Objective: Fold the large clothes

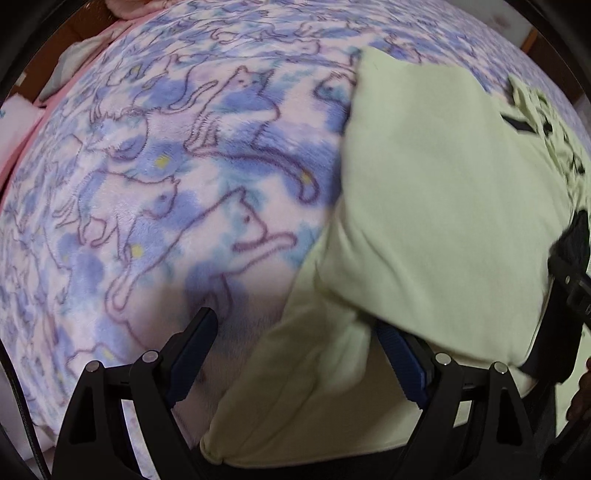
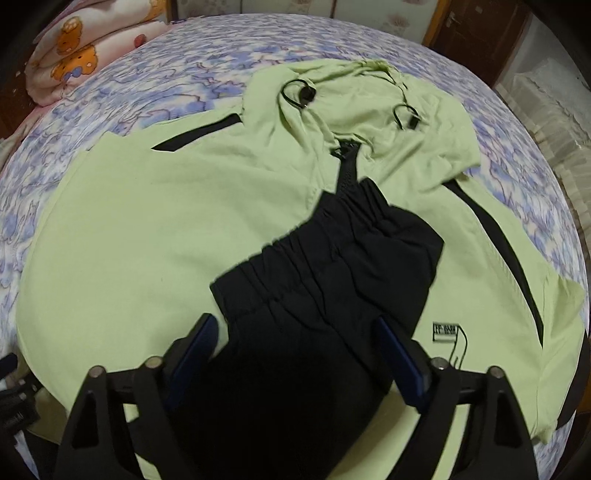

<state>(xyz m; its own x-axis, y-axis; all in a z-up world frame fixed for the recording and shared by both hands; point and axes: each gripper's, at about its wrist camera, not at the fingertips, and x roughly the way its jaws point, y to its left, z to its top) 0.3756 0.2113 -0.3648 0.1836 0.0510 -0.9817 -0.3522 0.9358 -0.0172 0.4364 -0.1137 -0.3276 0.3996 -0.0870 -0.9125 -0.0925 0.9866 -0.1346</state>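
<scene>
A light green hooded jacket (image 2: 155,229) with a black zip and black stripes lies spread on the bed, hood at the far side. Its black sleeve (image 2: 325,266), with a gathered cuff, lies folded over the jacket's front. My right gripper (image 2: 297,338) points down over this sleeve, which sits between the fingers; a sliver of green shows beside the left finger (image 2: 199,343), so the pads do not clamp it. In the left wrist view my left gripper (image 1: 295,343) stands open over the jacket's side edge (image 1: 332,295). A fold of green cloth (image 1: 436,206) partly covers its right finger.
The bed is covered by a blue and pink blanket (image 1: 166,177) with cat outlines. Folded quilts with bear prints (image 2: 77,59) lie at the far left corner. A wooden door (image 2: 472,29) stands beyond the bed. A dark object (image 1: 572,258) shows at the left wrist view's right edge.
</scene>
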